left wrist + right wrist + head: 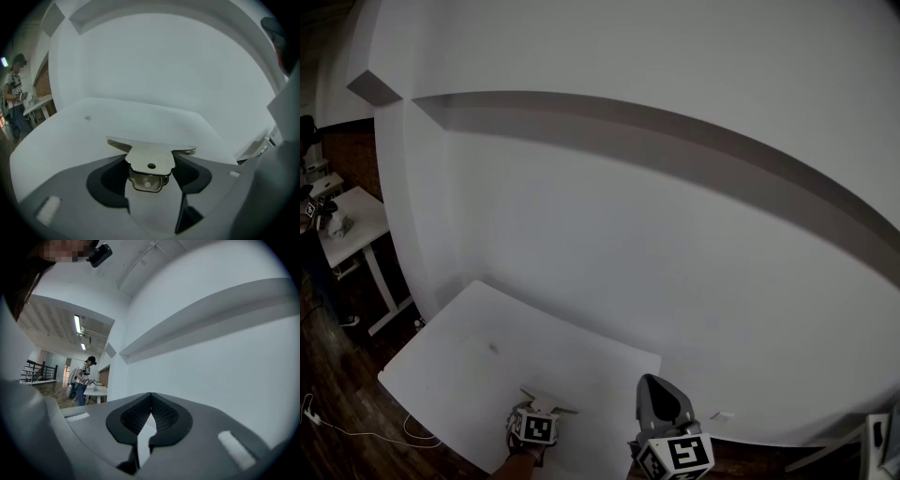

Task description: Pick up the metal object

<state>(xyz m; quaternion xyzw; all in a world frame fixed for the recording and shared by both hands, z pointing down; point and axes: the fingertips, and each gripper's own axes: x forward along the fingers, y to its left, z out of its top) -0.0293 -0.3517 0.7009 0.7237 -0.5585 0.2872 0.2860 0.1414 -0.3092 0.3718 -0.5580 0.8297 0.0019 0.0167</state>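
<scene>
Between the jaws of the left gripper (151,162) sits the metal object (150,153), both pads pressed against its narrow stem, at the near edge of the white table (469,366). By that table's near right corner, the right gripper (151,401) hangs with jaws together, empty.

**Three Cameras, One White Table**

The head camera is looking steeply down from above on the white table (469,366) and the wall (675,234) behind it. The camera on the left gripper (546,405) is sitting low and close over the table, facing the wall. It is sharing the table and the metal object (149,161) with the head view. The camera on the right gripper (151,398) is pointing upward, toward the wall and the ceiling (140,263).
</scene>
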